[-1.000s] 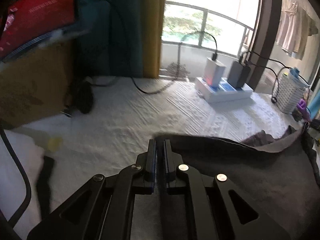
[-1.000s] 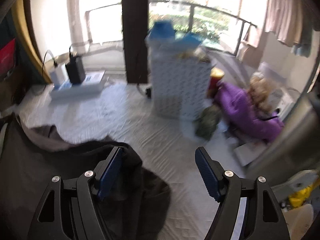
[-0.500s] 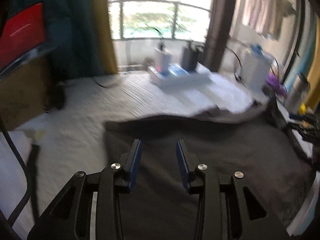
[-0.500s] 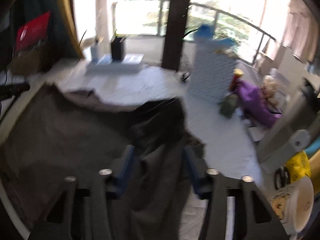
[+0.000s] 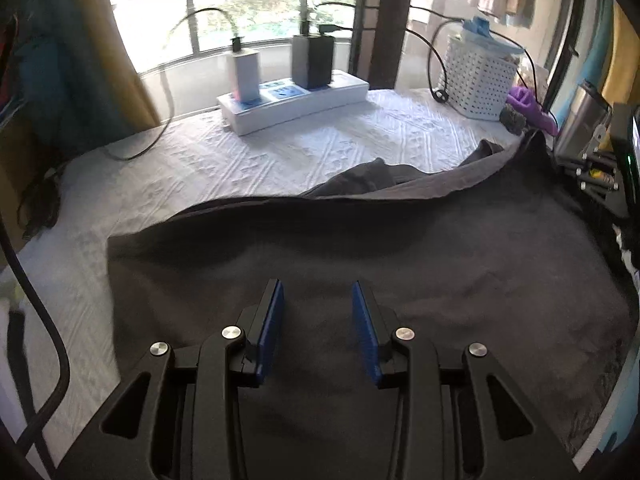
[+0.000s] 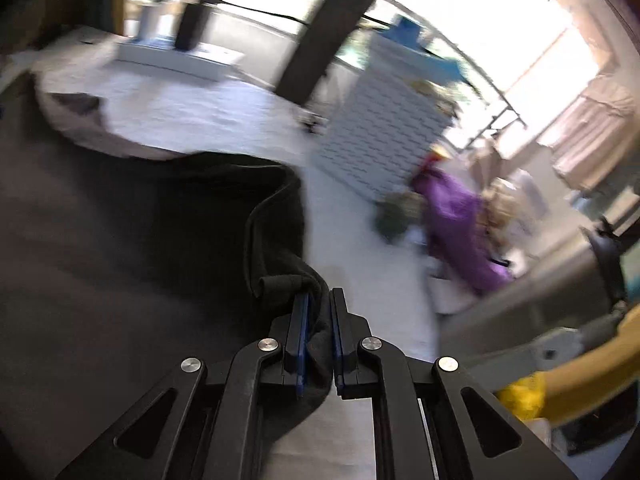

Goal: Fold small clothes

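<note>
A dark grey garment [image 5: 360, 240] lies spread on the white textured cloth [image 5: 248, 160], its far edge folded up and showing a lighter inside. My left gripper [image 5: 318, 294] is open and empty, hovering over the garment's near middle. In the right wrist view my right gripper [image 6: 318, 300] is shut on a bunched edge of the dark garment [image 6: 120, 240], which hangs to the left of the fingers. The right wrist view is blurred.
A white power strip [image 5: 292, 100] with two chargers stands at the back by the window. A white laundry basket [image 5: 476, 80] stands at the back right, with purple cloth [image 6: 460, 224] beside it. A black cable [image 5: 40, 320] runs along the left edge.
My left gripper let go of the garment and opened, now over its middle. My right gripper went from open to shut on the garment's edge and lifted it.
</note>
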Action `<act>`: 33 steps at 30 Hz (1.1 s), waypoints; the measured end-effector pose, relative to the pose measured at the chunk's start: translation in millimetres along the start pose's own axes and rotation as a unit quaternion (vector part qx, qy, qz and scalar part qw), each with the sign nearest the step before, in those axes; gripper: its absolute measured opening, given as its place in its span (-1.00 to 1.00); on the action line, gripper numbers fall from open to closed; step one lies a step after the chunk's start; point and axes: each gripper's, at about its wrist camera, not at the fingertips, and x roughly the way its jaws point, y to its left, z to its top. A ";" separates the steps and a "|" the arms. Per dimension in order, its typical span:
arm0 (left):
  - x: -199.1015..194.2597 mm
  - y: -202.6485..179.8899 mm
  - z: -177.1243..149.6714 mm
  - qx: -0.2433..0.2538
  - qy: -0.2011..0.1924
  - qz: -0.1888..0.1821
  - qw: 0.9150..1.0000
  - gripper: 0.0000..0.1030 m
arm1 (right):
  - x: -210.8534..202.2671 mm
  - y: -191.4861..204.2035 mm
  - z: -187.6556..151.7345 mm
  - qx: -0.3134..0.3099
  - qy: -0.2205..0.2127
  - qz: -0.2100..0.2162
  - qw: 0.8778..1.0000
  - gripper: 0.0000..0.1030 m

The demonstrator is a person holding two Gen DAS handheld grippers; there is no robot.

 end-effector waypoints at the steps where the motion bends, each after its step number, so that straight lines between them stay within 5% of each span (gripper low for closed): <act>1: 4.9 -3.9 3.5 0.008 0.005 0.000 1.000 -0.31 | 2.2 -6.9 -1.5 0.006 0.001 -0.014 1.000 -0.80; 8: 35.2 -25.0 29.6 0.035 0.014 -0.006 0.999 -0.31 | 9.1 -20.6 -3.8 0.036 -0.002 -0.038 0.999 -0.79; 11: 45.2 -25.2 39.2 0.017 0.014 -0.009 1.000 -0.29 | 3.4 -19.7 3.4 0.041 -0.018 -0.040 0.998 -0.49; 13: 48.7 -24.9 43.9 0.014 0.011 -0.007 1.000 -0.25 | -1.1 -26.4 6.3 0.044 -0.027 -0.058 0.997 0.31; 17: 53.6 -14.8 53.5 -0.007 0.002 0.004 1.000 -0.24 | -13.4 -36.2 14.8 0.058 -0.043 -0.055 0.996 0.39; 19: 48.0 -6.2 57.4 -0.023 -0.009 0.013 1.000 -0.24 | -26.4 -31.8 19.5 0.064 -0.057 -0.027 0.996 0.39; 25: 25.4 5.5 47.8 -0.024 -0.025 -0.008 0.999 -0.11 | -24.0 -2.2 30.3 0.103 -0.065 0.195 0.973 0.39; 33: 39.3 21.1 30.5 -0.036 0.001 -0.015 0.999 -0.11 | 39.6 -11.3 30.9 0.184 -0.002 0.252 0.950 0.40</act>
